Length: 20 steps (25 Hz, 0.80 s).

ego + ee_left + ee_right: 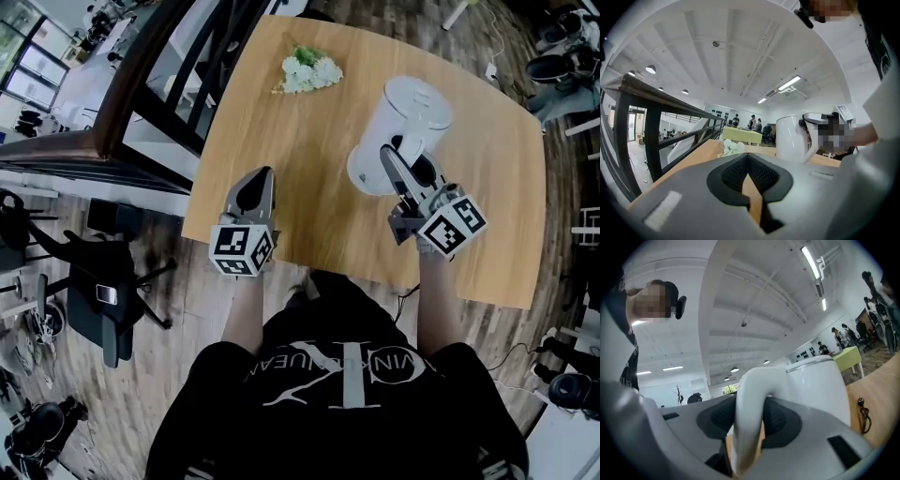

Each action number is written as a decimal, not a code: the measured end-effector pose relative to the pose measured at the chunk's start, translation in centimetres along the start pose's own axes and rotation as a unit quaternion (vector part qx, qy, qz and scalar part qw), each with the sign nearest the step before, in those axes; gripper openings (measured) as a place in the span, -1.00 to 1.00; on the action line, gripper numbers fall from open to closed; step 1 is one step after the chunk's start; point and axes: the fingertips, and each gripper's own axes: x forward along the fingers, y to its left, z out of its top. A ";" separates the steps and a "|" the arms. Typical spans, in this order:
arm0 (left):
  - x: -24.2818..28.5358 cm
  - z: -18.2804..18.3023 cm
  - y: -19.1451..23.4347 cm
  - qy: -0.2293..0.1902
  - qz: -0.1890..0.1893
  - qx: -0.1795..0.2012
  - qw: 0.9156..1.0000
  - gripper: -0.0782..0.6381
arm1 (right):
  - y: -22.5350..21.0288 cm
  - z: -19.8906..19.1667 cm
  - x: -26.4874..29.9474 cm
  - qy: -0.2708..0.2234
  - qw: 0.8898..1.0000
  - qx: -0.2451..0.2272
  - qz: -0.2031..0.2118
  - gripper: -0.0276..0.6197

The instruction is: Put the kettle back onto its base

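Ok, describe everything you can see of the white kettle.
The kettle is white, smooth and plastic-looking, a tall tapering body with a flat round lid and a curved loop handle. It is upright at the right side of the wooden table; whether it rests there, or on a base, is unclear. The right gripper is closed on the handle; nothing else visibly touches it.

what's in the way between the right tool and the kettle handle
Nothing visible does. The right tool is closed on the handle of the kettle, with the handle directly between its jaws.
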 end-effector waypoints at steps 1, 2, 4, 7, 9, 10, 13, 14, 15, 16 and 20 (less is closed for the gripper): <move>0.0 0.0 0.1 0.000 0.001 0.000 1.000 -0.77 | -0.1 -0.2 0.0 0.000 1.000 0.001 0.000 -0.45; 0.1 -0.1 0.2 0.001 0.002 0.001 1.000 -0.77 | -0.2 -0.3 0.0 -0.002 1.000 0.002 0.000 -0.45; 0.1 -0.2 0.2 0.003 0.003 0.001 1.000 -0.78 | -0.3 -0.5 0.0 -0.004 1.000 0.002 0.002 -0.45; 0.1 -0.3 0.0 0.007 0.002 0.003 1.000 -0.78 | -0.2 -0.7 0.1 -0.005 1.000 -0.003 0.006 -0.45; 0.1 -0.4 -0.2 0.008 0.001 0.004 1.000 -0.77 | 0.0 -0.9 0.2 -0.002 1.000 -0.011 0.010 -0.45; 0.1 -0.4 -0.3 0.009 0.000 0.005 1.000 -0.77 | 0.1 -1.0 0.2 -0.001 1.000 -0.015 0.012 -0.45; 0.0 -0.5 -0.4 0.011 -0.001 0.007 1.000 -0.77 | 0.5 -1.6 0.1 0.002 1.000 -0.023 0.017 -0.45; 0.0 -0.5 -0.3 0.011 0.000 0.007 1.000 -0.77 | 0.6 -1.7 -0.1 0.005 1.000 -0.025 0.017 -0.45; 0.0 -0.5 -0.3 0.011 0.000 0.007 1.000 -0.77 | 0.6 -1.9 -0.2 0.009 0.999 -0.029 0.018 -0.45; -0.1 -0.5 -0.3 0.011 0.001 0.006 1.000 -0.77 | 0.7 -2.1 -0.4 0.014 0.999 -0.032 0.018 -0.45; -0.1 -0.6 -0.5 0.011 -0.002 0.006 1.000 -0.77 | 1.2 -2.8 -0.9 0.030 0.998 -0.044 0.020 -0.45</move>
